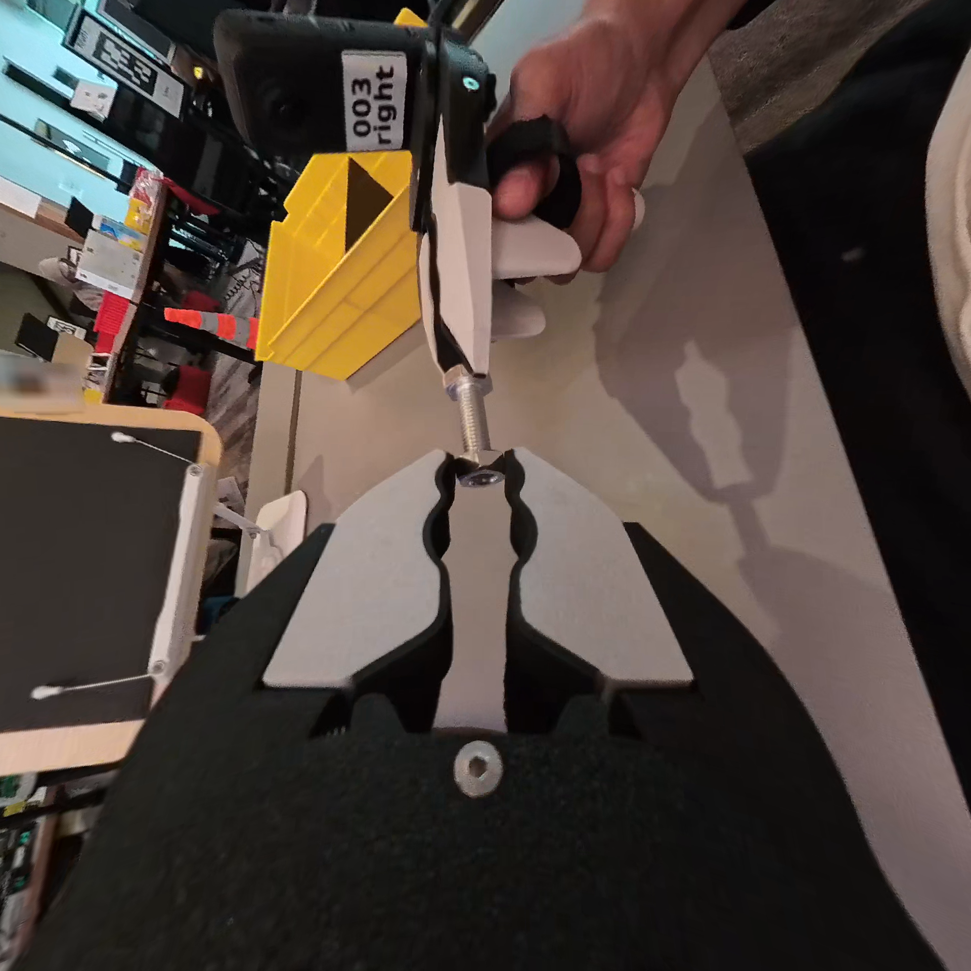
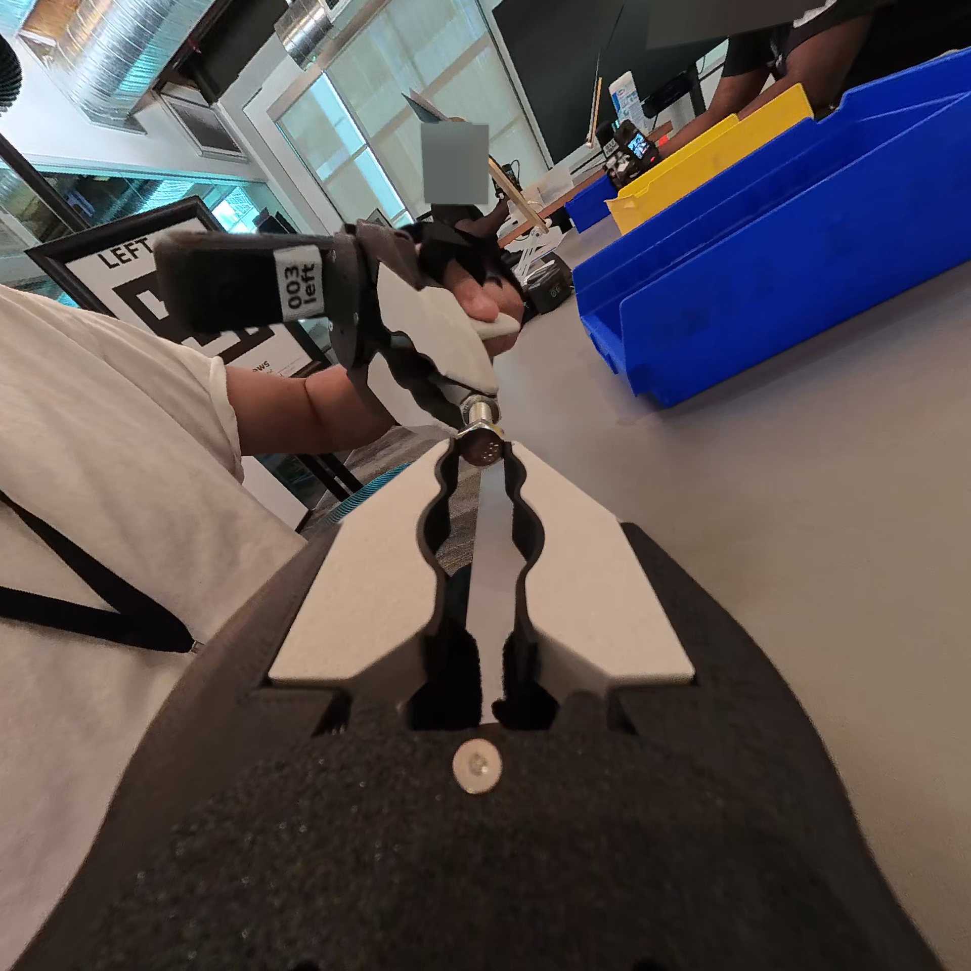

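Right, my left gripper (image 1: 479, 467) pinches nut (image 1: 479, 473) at bolt (image 1: 474, 420) tip; right gripper (image 2: 481, 452) clamps bolt head (image 2: 482, 449), above table (image 2: 735, 525). Misalignment risks cross-threading, nut slipping out.

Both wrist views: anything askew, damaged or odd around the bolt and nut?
Nothing stands out. The nut sits in the left gripper, the bolt head in the right gripper, and the shaft runs straight between them above the table. The yellow bin and blue bin stand upright.
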A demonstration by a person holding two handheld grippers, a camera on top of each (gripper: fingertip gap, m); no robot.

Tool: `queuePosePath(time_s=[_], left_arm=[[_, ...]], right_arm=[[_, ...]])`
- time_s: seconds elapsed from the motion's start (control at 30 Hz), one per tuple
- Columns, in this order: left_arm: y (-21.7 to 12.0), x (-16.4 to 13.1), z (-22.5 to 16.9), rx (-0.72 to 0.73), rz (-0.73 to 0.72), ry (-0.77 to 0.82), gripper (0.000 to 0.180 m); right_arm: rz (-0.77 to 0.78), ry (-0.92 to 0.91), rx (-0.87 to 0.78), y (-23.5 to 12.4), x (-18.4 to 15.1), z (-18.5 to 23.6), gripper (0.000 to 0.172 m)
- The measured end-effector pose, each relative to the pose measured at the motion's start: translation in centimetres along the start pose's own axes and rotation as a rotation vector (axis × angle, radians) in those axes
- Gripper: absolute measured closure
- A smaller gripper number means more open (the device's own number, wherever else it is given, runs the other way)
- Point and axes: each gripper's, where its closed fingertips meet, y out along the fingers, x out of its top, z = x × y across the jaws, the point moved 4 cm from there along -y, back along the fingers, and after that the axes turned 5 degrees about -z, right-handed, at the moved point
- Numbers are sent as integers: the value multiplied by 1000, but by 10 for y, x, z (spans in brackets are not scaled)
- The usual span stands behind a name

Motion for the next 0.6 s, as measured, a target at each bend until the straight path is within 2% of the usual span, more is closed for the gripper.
queuePosePath(time_s=[0.07, 0.2, 0.4, 0.5, 0.6], left_arm=[[0, 2, 3, -23, -14, -98, 163], [-3, 9, 14, -132, -122, -444, 163], [-7, 8, 31, -374, -291, -1072, 163], [-22, -5, 49, -418, -420, -1345, 163], [-30, -19, 59, -358, -445, -1460, 163]], right_arm=[[-12, -7, 6, -1, 2, 1, 155], [-55, -64, 17, -2, 10, 8, 155], [-85, -366, -54, -8, 21, 23, 155], [-85, -500, -101, -18, 32, 28, 155], [-73, -529, -141, -24, 39, 25, 155]])
